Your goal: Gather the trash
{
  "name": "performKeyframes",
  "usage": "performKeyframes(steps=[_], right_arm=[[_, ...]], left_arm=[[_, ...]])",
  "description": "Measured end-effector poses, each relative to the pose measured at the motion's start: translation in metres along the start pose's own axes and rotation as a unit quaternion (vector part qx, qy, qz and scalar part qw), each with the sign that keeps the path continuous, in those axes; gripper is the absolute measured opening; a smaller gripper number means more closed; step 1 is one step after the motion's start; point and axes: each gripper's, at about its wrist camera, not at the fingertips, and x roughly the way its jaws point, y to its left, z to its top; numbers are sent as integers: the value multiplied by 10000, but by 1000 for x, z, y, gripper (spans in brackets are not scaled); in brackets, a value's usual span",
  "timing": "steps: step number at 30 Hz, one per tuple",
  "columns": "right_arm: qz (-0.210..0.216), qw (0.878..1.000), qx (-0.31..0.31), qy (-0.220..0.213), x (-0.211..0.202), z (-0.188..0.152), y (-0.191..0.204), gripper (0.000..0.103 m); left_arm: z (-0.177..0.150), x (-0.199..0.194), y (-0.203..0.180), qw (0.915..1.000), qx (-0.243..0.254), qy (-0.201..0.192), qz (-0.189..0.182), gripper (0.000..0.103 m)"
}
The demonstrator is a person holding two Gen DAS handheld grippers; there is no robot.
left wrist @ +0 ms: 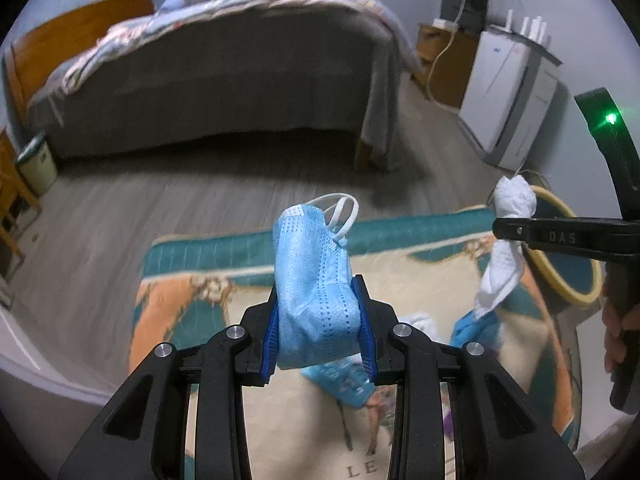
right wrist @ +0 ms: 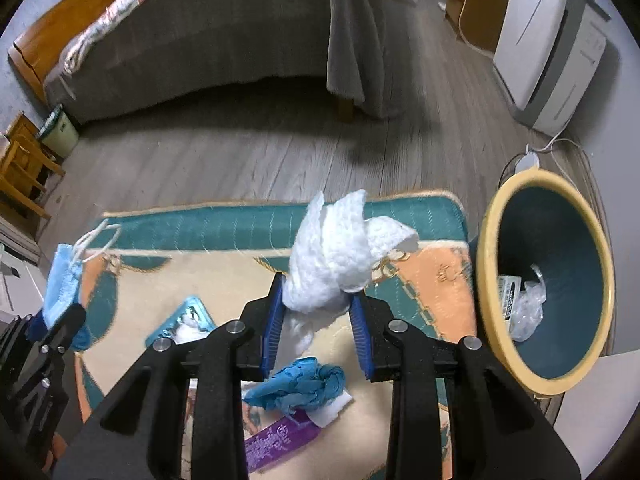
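Note:
My left gripper (left wrist: pixel 320 300) is shut on a light blue face mask (left wrist: pixel 312 280) and holds it above the rug; it also shows in the right wrist view (right wrist: pixel 60 284). My right gripper (right wrist: pixel 318 304) is shut on a crumpled white tissue (right wrist: pixel 336 252), held above the rug; the tissue also shows in the left wrist view (left wrist: pixel 508 208). A yellow-rimmed, dark teal trash bin (right wrist: pixel 488 264) stands at the rug's right edge, with clear plastic and a label inside. On the rug lie a crumpled blue glove (right wrist: pixel 304 384), a purple wrapper (right wrist: pixel 276 444) and a teal packet (right wrist: pixel 188 320).
The patterned rug (right wrist: pixel 240 232) lies on a grey wood floor. A bed (left wrist: pixel 208 60) stands behind. A white appliance (right wrist: pixel 548 44) and cables are at the right. A small pale bin (left wrist: pixel 38 164) and wooden chair (right wrist: pixel 20 172) are at the left.

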Motion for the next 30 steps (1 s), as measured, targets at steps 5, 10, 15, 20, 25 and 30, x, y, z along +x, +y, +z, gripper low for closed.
performKeyframes(steps=[5,10,15,20,25,30], right_arm=[[32,9990,117,-429,-36,4,-9,31],[-100,9964,35,-843,-67,4,-16,31],[-259,9922,-89,-1214,-93,2,-22,31],[-439,9878,-180,-1481,-109,-2,-31,31],[-448,9849,-88,-1670,-122,-4,-49,31],[-402,9839,150,-1732,-129,-5,-73,31]], left_arm=[[9,-15,-11,9995,54,-281,-112,34],[14,-26,-19,9988,33,-440,-189,34],[19,-37,-27,9978,86,-609,-238,34],[25,-50,-42,9961,169,-807,-317,34],[28,-58,-60,9940,375,-959,-372,34],[28,-60,-75,9930,463,-987,-452,34]])
